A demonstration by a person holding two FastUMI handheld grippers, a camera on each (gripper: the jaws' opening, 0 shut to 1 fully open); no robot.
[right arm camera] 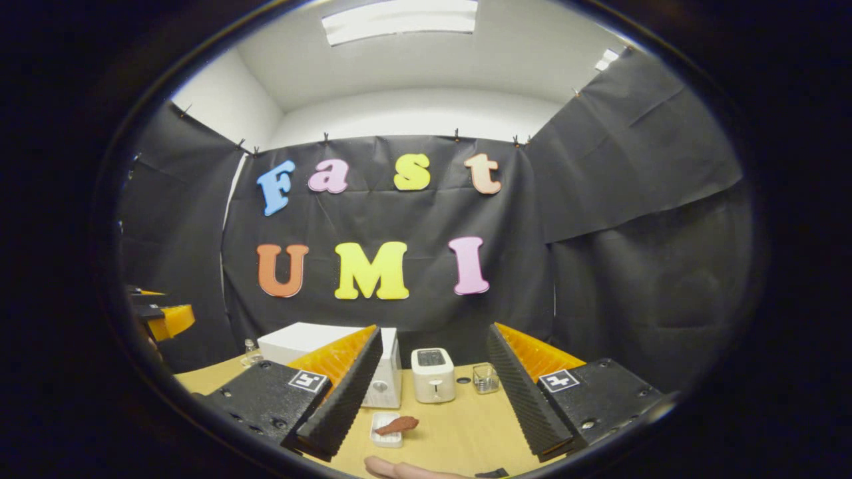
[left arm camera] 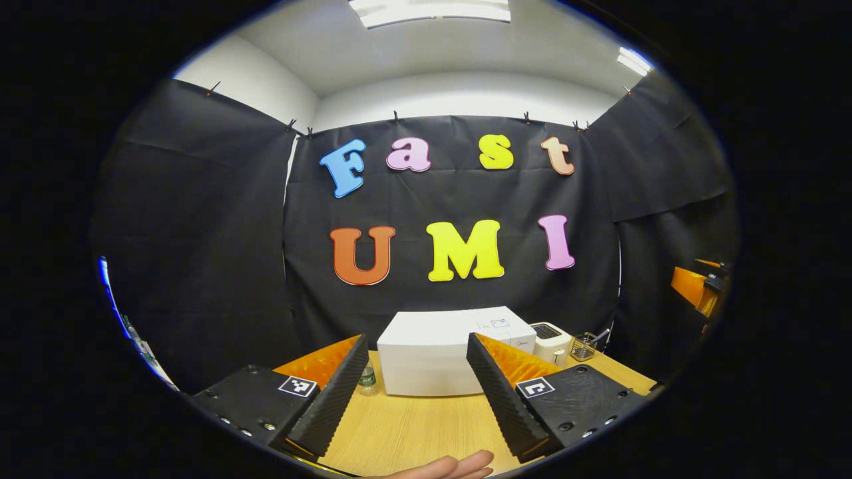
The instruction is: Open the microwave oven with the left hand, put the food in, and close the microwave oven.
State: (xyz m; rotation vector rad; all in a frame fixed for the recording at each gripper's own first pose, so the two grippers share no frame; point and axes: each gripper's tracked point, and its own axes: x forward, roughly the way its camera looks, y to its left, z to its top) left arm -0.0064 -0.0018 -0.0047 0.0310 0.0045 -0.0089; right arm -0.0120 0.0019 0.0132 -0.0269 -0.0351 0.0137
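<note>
1. White box-shaped microwave oven [left arm camera: 432, 356] stands shut at the back of the pale wooden table [left arm camera: 426, 426], straight ahead of the left gripper [left arm camera: 416, 392], whose fingers are spread and empty.
2. Reddish-brown food piece [right arm camera: 397, 424] lies on a small white tray [right arm camera: 386, 429] in front of the oven; the right gripper [right arm camera: 432, 406] is likewise spread and empty.
3. White toaster [right arm camera: 432, 374] stands just beside the oven.
4. Advice: approach the door edge squarely and pull along its swing.

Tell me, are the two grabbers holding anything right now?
No, nothing is held. The left gripper and the right gripper are both open, with only air between their fingers. The food lies on its small tray on the table.
</note>
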